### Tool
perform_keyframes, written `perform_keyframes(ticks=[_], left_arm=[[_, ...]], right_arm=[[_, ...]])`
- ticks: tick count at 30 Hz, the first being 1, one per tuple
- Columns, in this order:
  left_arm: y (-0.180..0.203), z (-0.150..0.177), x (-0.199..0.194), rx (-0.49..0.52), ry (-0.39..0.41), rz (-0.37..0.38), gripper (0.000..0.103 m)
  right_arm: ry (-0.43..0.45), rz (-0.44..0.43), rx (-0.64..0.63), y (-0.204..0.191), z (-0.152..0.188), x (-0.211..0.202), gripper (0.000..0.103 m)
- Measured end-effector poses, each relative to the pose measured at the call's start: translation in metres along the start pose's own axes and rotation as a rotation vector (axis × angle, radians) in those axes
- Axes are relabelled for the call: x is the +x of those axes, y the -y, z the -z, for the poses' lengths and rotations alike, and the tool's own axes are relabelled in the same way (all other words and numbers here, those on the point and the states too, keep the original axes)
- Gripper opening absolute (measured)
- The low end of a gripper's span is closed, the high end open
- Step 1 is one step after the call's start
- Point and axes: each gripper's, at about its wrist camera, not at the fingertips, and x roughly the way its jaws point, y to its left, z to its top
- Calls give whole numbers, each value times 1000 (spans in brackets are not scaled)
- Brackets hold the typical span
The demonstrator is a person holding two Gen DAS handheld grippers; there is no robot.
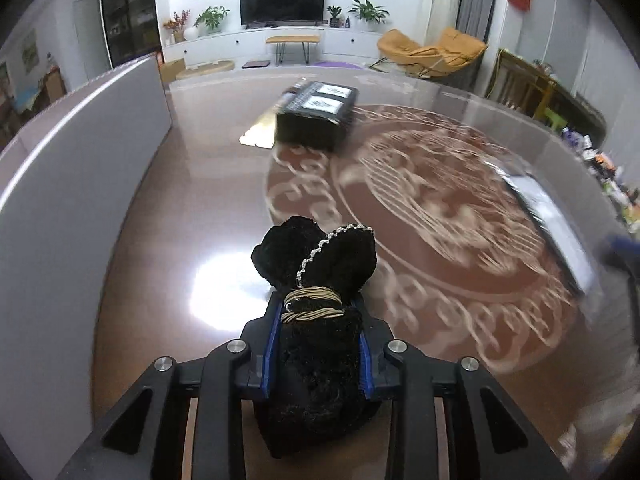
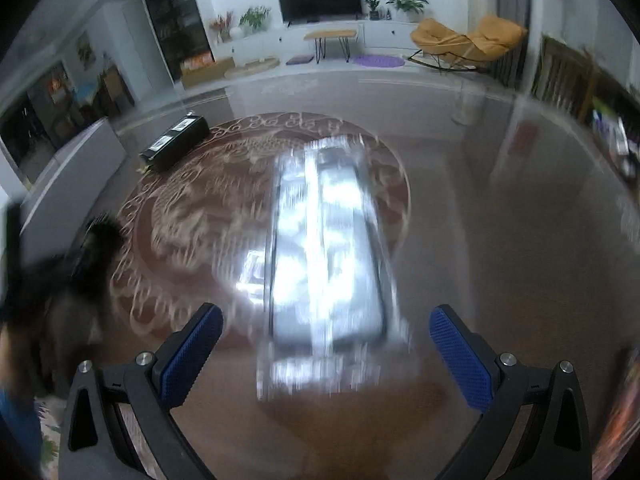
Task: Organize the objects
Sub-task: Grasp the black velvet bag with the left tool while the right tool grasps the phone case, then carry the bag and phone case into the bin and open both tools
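Our left gripper (image 1: 318, 344) is clamped around a black velvet pouch (image 1: 316, 320) tied with tan cord at its neck, the blue pads pressing on both sides, and the pouch is held above the brown counter (image 1: 180, 200). Our right gripper (image 2: 326, 344) is spread wide and holds nothing; a long clear glossy box (image 2: 326, 248), blurred, lies on the counter in line with the gap between its fingers. Farther out, a black box with white labels (image 1: 316, 116) sits toward the far side, near a tall grey panel (image 1: 80, 168) on the left. We judge we are mid-carry with the pouch, with the clear box next for the right gripper. The next move calls for choosing a spot for the pouch, perhaps near the black box, and lowering it before letting go.
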Motion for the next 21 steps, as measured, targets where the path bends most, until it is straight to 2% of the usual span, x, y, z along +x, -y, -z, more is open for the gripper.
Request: perform_keyframes(ticks=[3,6,7,8,9,12,16,18,21], left_arm=[[3,17,-16,-36,11,37,31],[6,27,-35,-48,31,59,31],[5,26,-37,-48,35,66,31],[4,27,-43,-45,43,73,31],[4,26,-46,-44,50,76,31],[3,24,-68,-59,75,107,31],[-14,19,-107,-91,142,142,31],[-32,16,-131,-118,176,151,31],[-68,12,-160,-149,217,108,31]], right_arm=[[-100,-1,-33,-9,-39,36,103],[-216,75,-86,-18,-50,76,103],[-254,72,-86,-18,-48,85,98],[-226,67,-74,-17,-49,82,80],[-209,69,-65,-15,-49,76,76],[-217,2,1,-10,-43,63,76],[-146,-77,16,-24,-41,23,76],[-107,-141,-3,-49,-49,-1,76],[-58,-277,-52,-109,-67,-35,76]])
